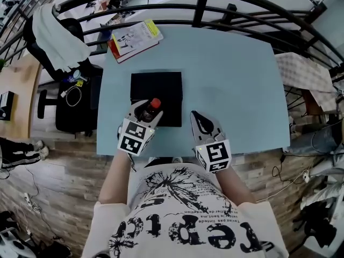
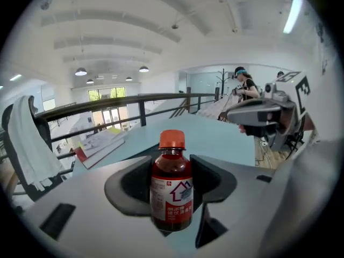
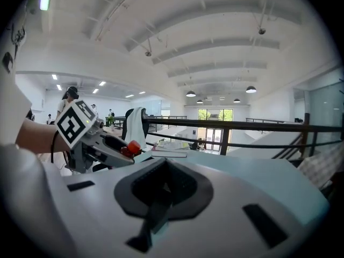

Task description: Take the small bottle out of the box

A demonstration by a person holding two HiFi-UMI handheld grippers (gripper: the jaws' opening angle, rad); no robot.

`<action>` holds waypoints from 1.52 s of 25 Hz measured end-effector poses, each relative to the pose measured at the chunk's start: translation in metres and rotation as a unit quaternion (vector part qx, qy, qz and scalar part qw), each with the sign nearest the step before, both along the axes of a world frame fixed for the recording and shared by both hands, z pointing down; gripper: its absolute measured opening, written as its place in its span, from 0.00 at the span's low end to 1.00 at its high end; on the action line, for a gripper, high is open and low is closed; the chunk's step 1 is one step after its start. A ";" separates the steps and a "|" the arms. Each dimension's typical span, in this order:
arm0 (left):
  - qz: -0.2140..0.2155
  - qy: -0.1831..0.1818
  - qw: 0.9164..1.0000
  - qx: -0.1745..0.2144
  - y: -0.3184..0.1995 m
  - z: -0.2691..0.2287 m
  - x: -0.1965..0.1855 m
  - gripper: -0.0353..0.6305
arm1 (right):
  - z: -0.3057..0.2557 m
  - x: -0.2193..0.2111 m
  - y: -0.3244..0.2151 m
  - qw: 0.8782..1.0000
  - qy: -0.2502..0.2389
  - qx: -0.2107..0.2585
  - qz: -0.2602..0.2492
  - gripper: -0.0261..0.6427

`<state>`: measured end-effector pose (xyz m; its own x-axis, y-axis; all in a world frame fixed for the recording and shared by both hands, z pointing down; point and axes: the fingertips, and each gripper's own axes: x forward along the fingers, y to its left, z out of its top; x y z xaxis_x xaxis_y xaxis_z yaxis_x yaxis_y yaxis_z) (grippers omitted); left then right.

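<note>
A small brown bottle (image 2: pixel 171 192) with an orange-red cap and a white and red label stands upright between the jaws of my left gripper (image 2: pixel 171 190), which is shut on it. In the head view the small bottle (image 1: pixel 150 110) is held above the near edge of the flat black box (image 1: pixel 161 93) by the left gripper (image 1: pixel 147 114). My right gripper (image 1: pixel 200 120) hovers over the pale blue table (image 1: pixel 231 79) to the right of the box, its jaws closed together with nothing between them. In the right gripper view the right gripper (image 3: pixel 163 190) is shut and the bottle's cap (image 3: pixel 130 148) shows at left.
A stack of books (image 1: pixel 134 40) lies at the table's far left corner. A black railing (image 1: pixel 204 7) runs behind the table. A chair with a white cloth (image 1: pixel 56 36) stands to the left, and a cloth-covered surface (image 1: pixel 303 71) to the right.
</note>
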<state>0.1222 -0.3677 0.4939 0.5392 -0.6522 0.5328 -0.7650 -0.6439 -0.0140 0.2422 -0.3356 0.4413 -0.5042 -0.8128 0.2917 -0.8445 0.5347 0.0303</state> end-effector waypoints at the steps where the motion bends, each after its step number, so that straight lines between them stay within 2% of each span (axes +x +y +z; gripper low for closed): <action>1: 0.003 0.009 1.000 0.015 0.001 -0.013 -0.003 0.40 | -0.005 -0.005 -0.001 1.000 -0.001 0.006 0.003 0.06; 4: 0.006 0.040 0.997 0.062 0.007 -0.056 -0.016 0.40 | -0.021 -0.020 -0.004 0.999 -0.007 0.031 0.016 0.06; 7: 0.001 0.075 0.991 0.112 0.014 -0.099 -0.033 0.40 | -0.041 -0.034 -0.004 0.998 -0.018 0.060 0.023 0.05; 11: -0.010 0.137 0.975 0.178 0.026 -0.144 -0.059 0.40 | -0.061 -0.052 -0.003 0.996 -0.029 0.084 0.020 0.05; 15: -0.029 0.176 0.960 0.216 0.035 -0.163 -0.082 0.40 | -0.076 -0.063 -0.001 0.993 -0.039 0.105 0.019 0.05; 17: -0.038 0.184 0.957 0.220 0.036 -0.165 -0.090 0.40 | -0.085 -0.068 -0.001 0.992 -0.042 0.120 0.022 0.05; 21: -0.047 0.175 0.959 0.218 0.036 -0.163 -0.097 0.40 | -0.092 -0.077 0.000 0.990 -0.038 0.136 0.018 0.05; 31: -0.047 0.173 0.958 0.224 0.032 -0.166 -0.090 0.40 | -0.089 -0.078 -0.001 0.991 -0.033 0.131 0.004 0.05; 38: -0.060 0.154 0.961 0.220 0.032 -0.157 -0.091 0.40 | -0.086 -0.080 0.001 0.991 -0.028 0.131 -0.003 0.05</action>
<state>0.0313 -0.3359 0.3373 0.5347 -0.8449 0.0181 -0.8445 -0.5350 -0.0250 0.1627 -0.3341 0.3557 -0.5193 -0.8535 0.0426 -0.8452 0.5204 0.1218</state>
